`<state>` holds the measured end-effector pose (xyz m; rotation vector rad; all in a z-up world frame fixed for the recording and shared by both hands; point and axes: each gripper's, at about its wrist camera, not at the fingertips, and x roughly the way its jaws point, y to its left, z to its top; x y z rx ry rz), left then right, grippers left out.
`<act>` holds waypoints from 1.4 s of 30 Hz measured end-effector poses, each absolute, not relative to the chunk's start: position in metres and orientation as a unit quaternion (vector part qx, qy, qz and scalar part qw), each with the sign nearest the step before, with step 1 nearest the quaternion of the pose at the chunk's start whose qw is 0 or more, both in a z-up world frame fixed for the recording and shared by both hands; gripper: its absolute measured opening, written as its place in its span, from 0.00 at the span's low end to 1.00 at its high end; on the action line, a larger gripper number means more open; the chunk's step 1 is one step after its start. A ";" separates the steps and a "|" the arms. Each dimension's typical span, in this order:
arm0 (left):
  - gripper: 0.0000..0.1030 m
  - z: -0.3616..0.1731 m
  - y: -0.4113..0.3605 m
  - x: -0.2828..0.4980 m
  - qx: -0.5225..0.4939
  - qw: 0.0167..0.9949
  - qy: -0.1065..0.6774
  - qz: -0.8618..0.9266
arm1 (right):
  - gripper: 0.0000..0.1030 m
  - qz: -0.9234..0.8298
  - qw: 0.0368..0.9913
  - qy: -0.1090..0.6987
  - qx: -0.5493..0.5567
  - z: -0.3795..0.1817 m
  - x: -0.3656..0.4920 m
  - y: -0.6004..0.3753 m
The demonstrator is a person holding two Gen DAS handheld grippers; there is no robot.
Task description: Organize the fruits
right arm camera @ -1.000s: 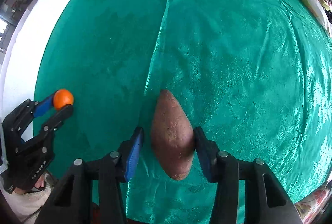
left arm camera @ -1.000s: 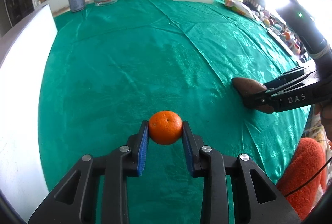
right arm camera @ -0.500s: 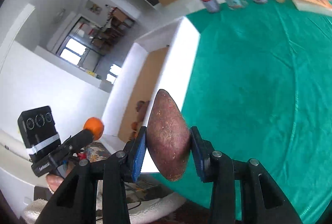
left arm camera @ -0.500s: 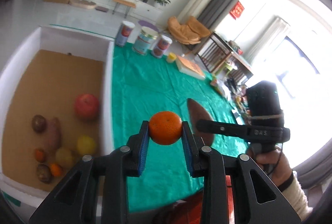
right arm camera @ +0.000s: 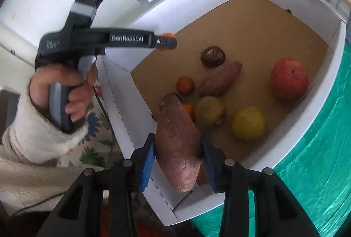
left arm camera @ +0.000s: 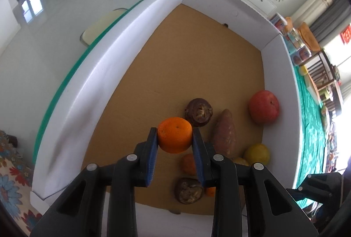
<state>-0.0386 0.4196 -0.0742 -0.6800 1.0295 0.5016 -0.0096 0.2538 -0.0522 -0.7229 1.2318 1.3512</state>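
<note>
Both loads hang over the box (left arm camera: 283,74). Your left gripper (left arm camera: 174,138) is clamped on the tangerine (left arm camera: 174,135), above bare floor left of the pile. Your right gripper (right arm camera: 178,157) pinches the sweet potato (right arm camera: 178,142) mid-body, over the near wall. Lower each before letting go; seat the tangerine clear of the taro (left arm camera: 198,112), and lay the potato flat beside the other tuber (right arm camera: 220,79).

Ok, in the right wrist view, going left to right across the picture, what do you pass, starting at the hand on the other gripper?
hand → held sweet potato → brown round root → yellow fruit → red apple → green tablecloth
</note>
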 end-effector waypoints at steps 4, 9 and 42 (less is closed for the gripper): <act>0.40 -0.079 0.416 -0.036 -0.311 0.783 0.484 0.236 | 0.40 0.557 0.533 0.507 -0.385 -0.071 -0.010 0.262; 0.76 -0.048 0.394 -0.041 -0.247 0.819 0.445 0.265 | 0.58 0.547 0.596 0.510 -0.294 -0.041 0.027 0.251; 0.94 0.031 0.294 -0.100 -0.119 0.833 0.387 0.376 | 1.00 0.412 0.782 0.462 -0.071 0.024 0.009 0.166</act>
